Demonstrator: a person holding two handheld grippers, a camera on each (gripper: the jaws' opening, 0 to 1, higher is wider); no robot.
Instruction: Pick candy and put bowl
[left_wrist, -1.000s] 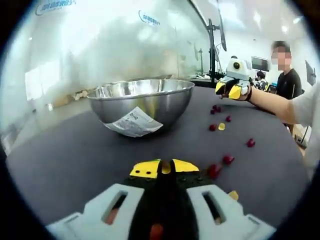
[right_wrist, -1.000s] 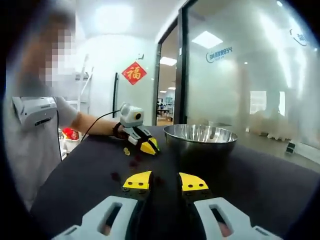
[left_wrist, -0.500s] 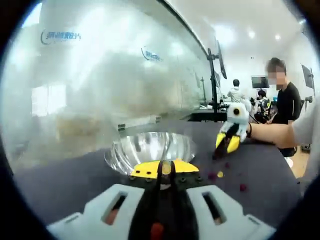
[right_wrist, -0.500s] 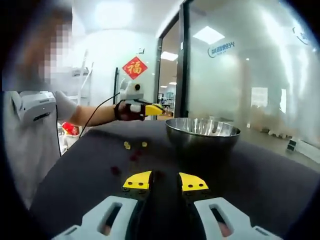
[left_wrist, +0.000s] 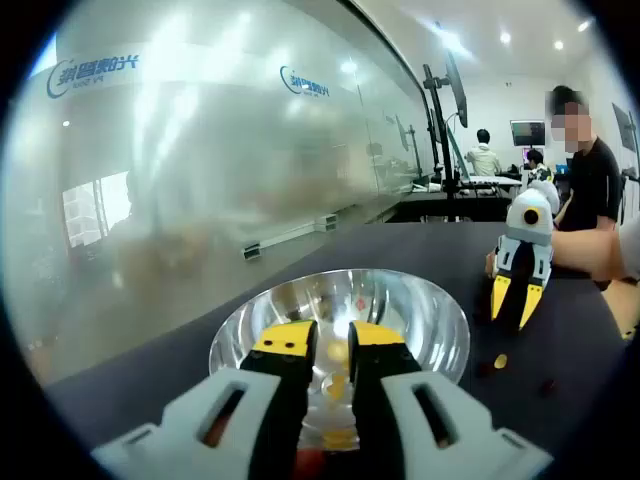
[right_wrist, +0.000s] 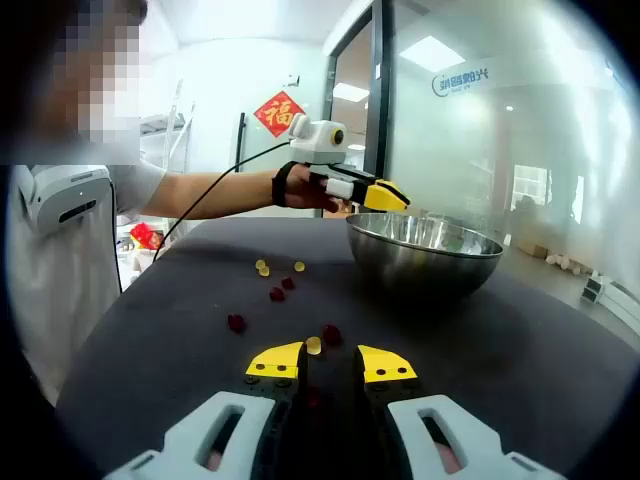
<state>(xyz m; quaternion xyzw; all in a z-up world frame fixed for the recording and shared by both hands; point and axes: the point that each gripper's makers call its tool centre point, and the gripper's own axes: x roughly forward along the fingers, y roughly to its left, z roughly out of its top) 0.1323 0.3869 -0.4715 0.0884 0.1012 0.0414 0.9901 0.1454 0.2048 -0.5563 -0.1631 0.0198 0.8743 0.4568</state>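
The left gripper (left_wrist: 328, 342) hangs above the steel bowl (left_wrist: 430, 310), its yellow-tipped jaws parted with nothing between them; several candies (left_wrist: 338, 381) lie on the bowl's floor below, so part of the task looks done. The right gripper (right_wrist: 331, 361) sits low over the dark table (right_wrist: 560, 360), jaws slightly apart and holding nothing; a yellow candy (right_wrist: 313, 345) and a red candy (right_wrist: 331, 334) lie just beyond its tips, and more loose candies (right_wrist: 278, 283) lie scattered farther off, beside the bowl. In the right gripper view the left gripper pokes over the bowl's rim. Judging by the scatter, several candies remain to be picked up and dropped in.
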